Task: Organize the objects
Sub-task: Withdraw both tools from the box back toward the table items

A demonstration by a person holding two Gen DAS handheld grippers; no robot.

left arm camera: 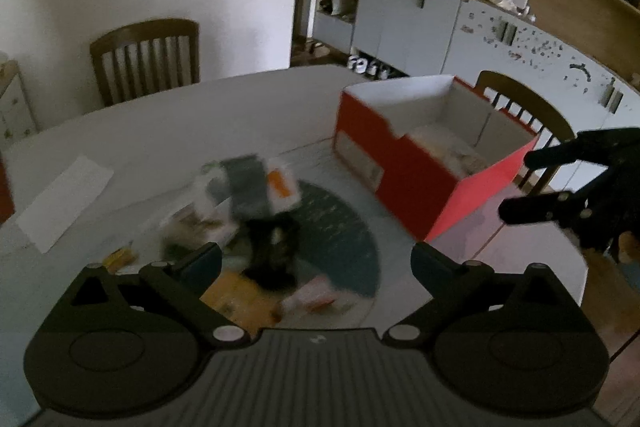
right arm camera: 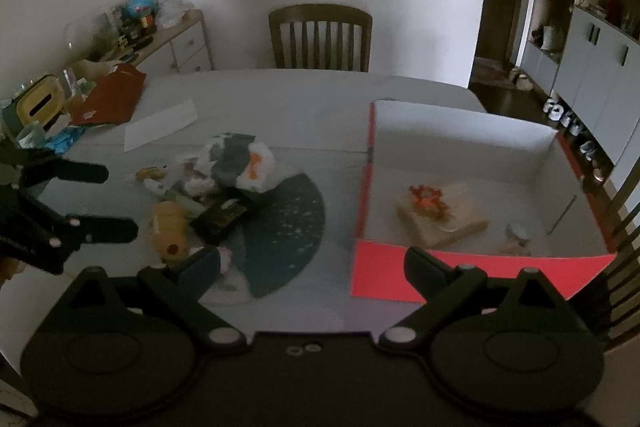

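A pile of small packets and toys (right arm camera: 212, 191) lies on the white table (right arm camera: 280, 99), partly on a dark round mat (right arm camera: 288, 227). It shows blurred in the left wrist view (left arm camera: 256, 211). A red cardboard box (right arm camera: 472, 267) stands open to the right, holding a tan packet (right arm camera: 444, 215) and small bits; it also shows in the left wrist view (left arm camera: 400, 163). My left gripper (left arm camera: 316, 263) is open and empty above the pile, and it shows in the right wrist view (right arm camera: 96, 199). My right gripper (right arm camera: 312, 267) is open and empty between mat and box, and it shows in the left wrist view (left arm camera: 524, 183).
A white paper slip (right arm camera: 160, 125) lies behind the pile. A red folder (right arm camera: 112, 97) and clutter sit at the table's left edge. Wooden chairs stand at the far side (right arm camera: 320, 37) and by the box (left arm camera: 520, 107). Cabinets (left arm camera: 420, 15) line the right wall.
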